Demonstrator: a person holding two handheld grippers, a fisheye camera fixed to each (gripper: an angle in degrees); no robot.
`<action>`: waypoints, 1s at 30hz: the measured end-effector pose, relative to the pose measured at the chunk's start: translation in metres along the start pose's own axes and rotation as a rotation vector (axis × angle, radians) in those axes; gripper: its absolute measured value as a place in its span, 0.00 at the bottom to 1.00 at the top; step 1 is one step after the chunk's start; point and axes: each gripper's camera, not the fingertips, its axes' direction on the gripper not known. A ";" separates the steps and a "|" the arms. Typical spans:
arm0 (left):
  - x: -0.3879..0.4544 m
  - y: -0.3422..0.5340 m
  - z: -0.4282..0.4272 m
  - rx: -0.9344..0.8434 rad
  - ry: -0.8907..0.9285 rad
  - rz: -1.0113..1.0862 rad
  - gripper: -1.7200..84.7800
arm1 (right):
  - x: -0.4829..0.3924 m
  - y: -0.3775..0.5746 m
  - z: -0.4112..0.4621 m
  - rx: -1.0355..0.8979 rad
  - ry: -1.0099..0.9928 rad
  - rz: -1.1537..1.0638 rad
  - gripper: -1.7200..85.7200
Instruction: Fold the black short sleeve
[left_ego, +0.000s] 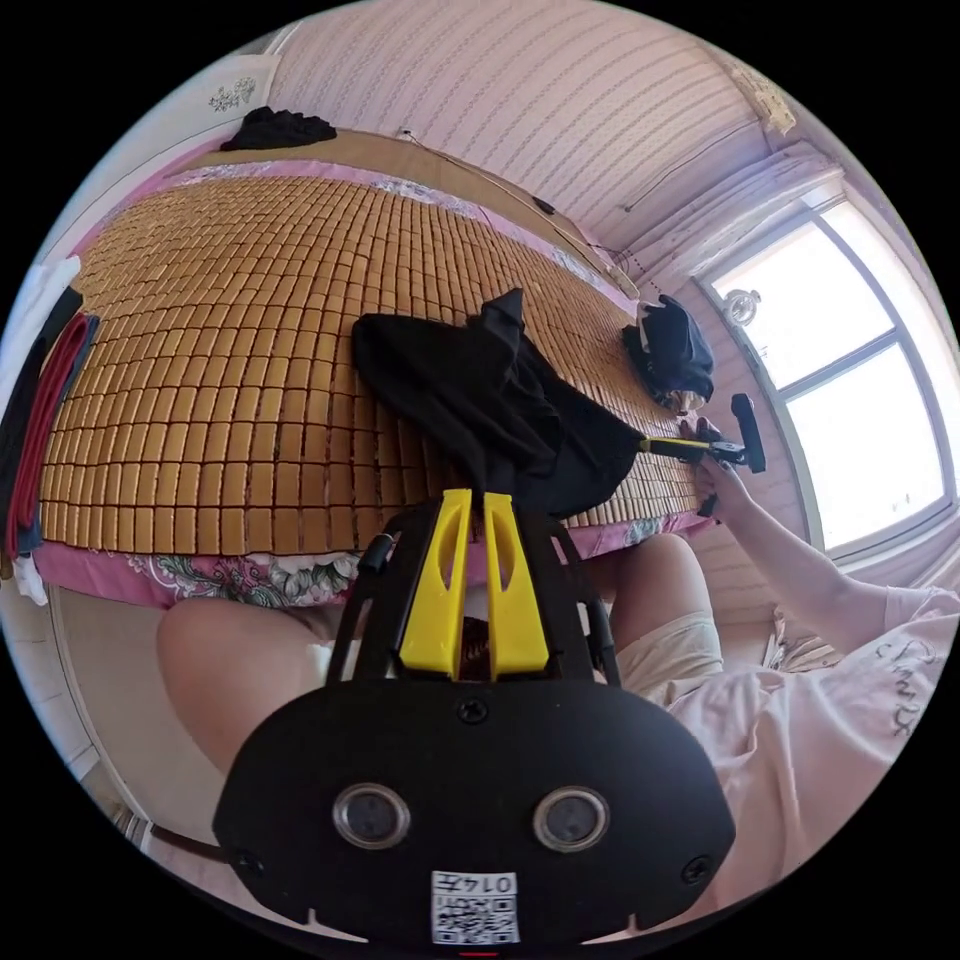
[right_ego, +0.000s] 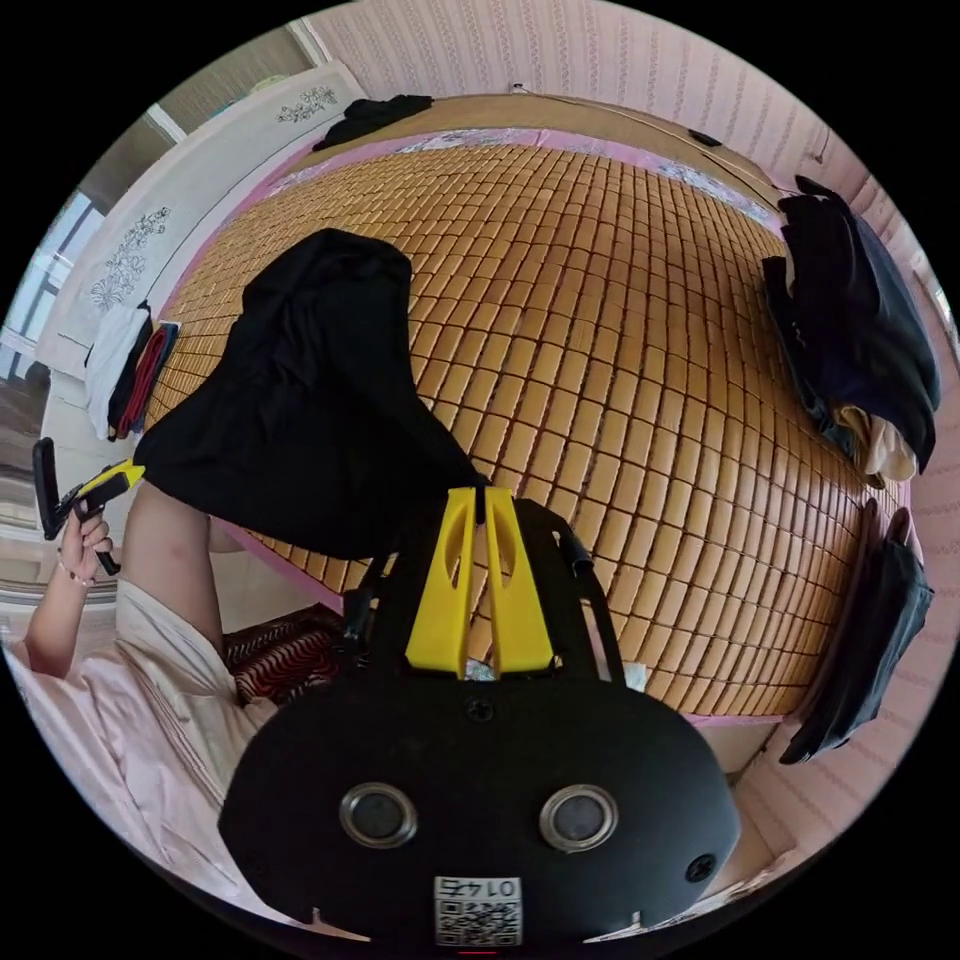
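The black short sleeve shirt (left_ego: 480, 400) hangs bunched above the near edge of the bamboo mat (left_ego: 220, 330), stretched between both grippers. In the left gripper view, my left gripper (left_ego: 477, 495) has its yellow jaws shut on a fold of the shirt. At the right of that view, a hand holds my right gripper (left_ego: 650, 445), which is pinching the shirt's other end. In the right gripper view, my right gripper (right_ego: 480, 492) is shut on the shirt (right_ego: 310, 400). My left gripper (right_ego: 133, 470) grips the shirt's far corner there.
A heap of dark clothes (right_ego: 850, 320) lies at one end of the mat (right_ego: 620, 330), with more dark cloth (right_ego: 860, 640) hanging off the edge. Folded clothes (left_ego: 40, 420) are stacked at the other end. A black garment (left_ego: 275, 128) sits at the far corner. The person's legs press against the bed's near side.
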 end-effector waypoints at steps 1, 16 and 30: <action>0.002 0.003 -0.017 0.031 0.015 0.002 0.02 | 0.005 0.007 -0.012 0.019 -0.043 0.008 0.02; 0.115 0.033 -0.372 0.987 0.231 0.336 0.01 | -0.008 0.106 -0.345 0.973 -0.714 -0.270 0.03; 0.231 0.143 -0.539 1.321 -0.009 0.711 0.01 | -0.093 0.245 -0.508 1.366 -0.422 -0.531 0.03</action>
